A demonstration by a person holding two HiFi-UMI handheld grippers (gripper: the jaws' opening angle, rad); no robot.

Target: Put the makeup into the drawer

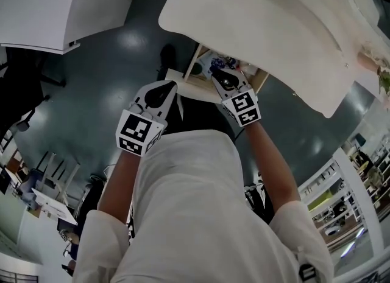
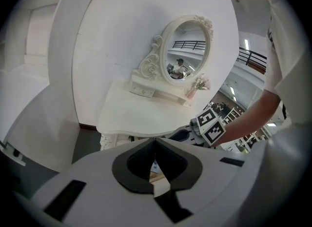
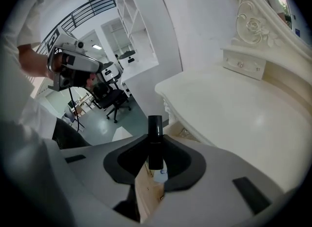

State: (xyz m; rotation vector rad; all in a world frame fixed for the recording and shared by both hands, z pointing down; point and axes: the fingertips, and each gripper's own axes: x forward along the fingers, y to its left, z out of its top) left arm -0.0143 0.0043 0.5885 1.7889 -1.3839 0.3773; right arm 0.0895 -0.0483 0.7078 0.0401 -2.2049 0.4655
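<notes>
An open wooden drawer (image 1: 190, 86) juts out from under the white dressing table (image 1: 256, 26), with several small makeup items inside. My right gripper (image 1: 221, 76) hangs over the drawer, shut on a slim black makeup tube (image 3: 155, 145) that stands upright between its jaws. Below the tube, the right gripper view shows the drawer's wooden inside (image 3: 146, 189) and a small bottle (image 3: 159, 175). My left gripper (image 1: 167, 87) is just left of the drawer's front, and its jaws meet at the tip (image 2: 155, 141) with nothing between them.
An oval mirror (image 2: 187, 50) with small drawers stands at the back of the white tabletop (image 2: 141, 113). A curved white wall panel (image 1: 55, 2) is to the left. An office chair (image 3: 109, 96) stands on the grey floor beyond the table.
</notes>
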